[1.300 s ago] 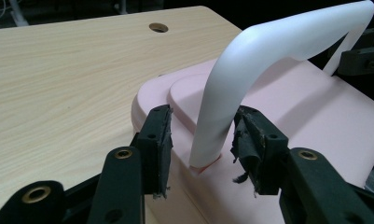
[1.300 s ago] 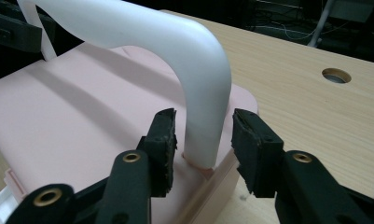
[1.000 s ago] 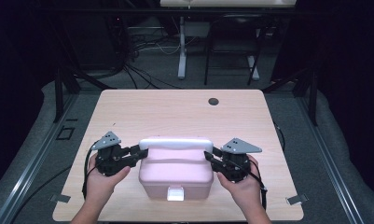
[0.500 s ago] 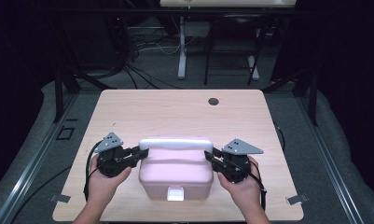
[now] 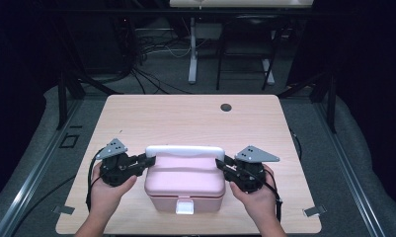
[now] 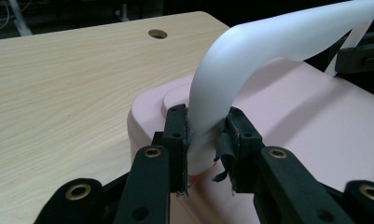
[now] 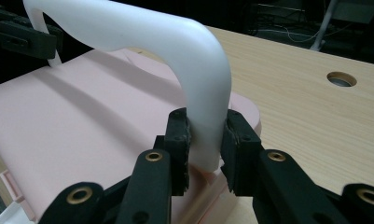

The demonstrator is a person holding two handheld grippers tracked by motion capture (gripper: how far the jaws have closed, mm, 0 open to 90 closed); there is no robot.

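A pink lidded box [image 5: 184, 180] with a white arched handle [image 5: 184, 150] stands near the table's front edge. My left gripper [image 5: 147, 160] is at the handle's left foot. In the left gripper view its jaws [image 6: 205, 126] have just been closing and now press on that foot of the handle [image 6: 268, 42]. My right gripper [image 5: 219, 163] is at the opposite foot, and the right gripper view shows it [image 7: 205, 130] clamped on the handle [image 7: 152, 32]. The handle stands upright above the lid [image 7: 82, 121].
The light wooden table [image 5: 185, 118] has a round cable hole [image 5: 226, 107] at the back. A white latch [image 5: 184, 207] sits on the box's front face. Dark floor, cables and table legs lie beyond the far edge.
The left gripper's jaws have drawn in on the handle's left foot. Both hands and the box stay where they were.
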